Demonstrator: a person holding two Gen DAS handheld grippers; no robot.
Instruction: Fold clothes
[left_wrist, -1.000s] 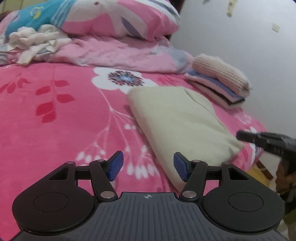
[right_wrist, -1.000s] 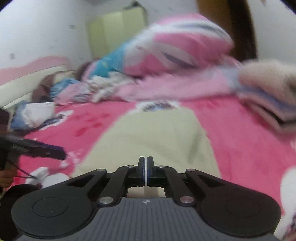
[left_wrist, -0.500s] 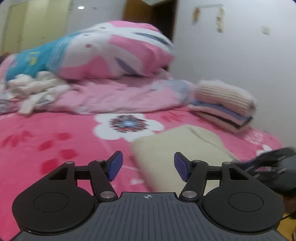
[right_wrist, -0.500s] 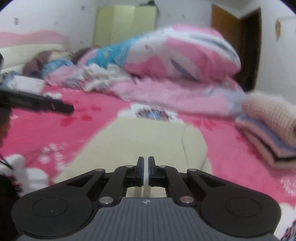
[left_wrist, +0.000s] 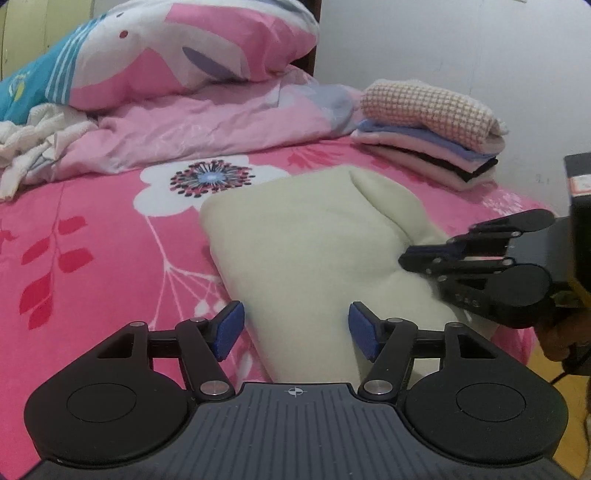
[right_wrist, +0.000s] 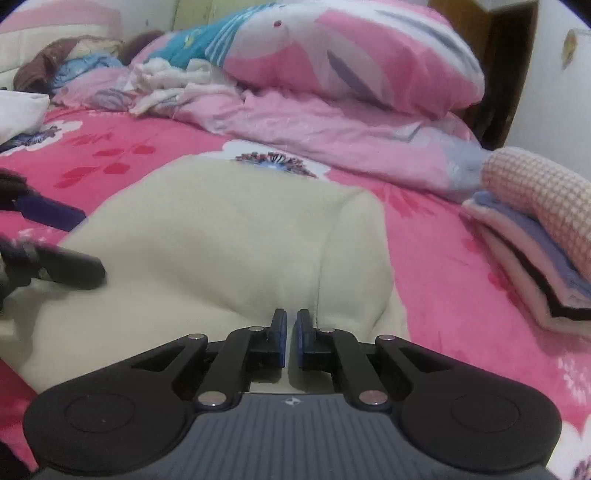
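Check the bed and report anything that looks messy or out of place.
The cream garment lies folded, and the folded stack sits neatly beside the wall. Only the white clothes look messy, crumpled in a heap against the pillow.

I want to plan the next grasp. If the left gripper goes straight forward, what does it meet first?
Most likely the folded cream garment: it lies directly ahead between the open left gripper fingers. Depth is unclear.
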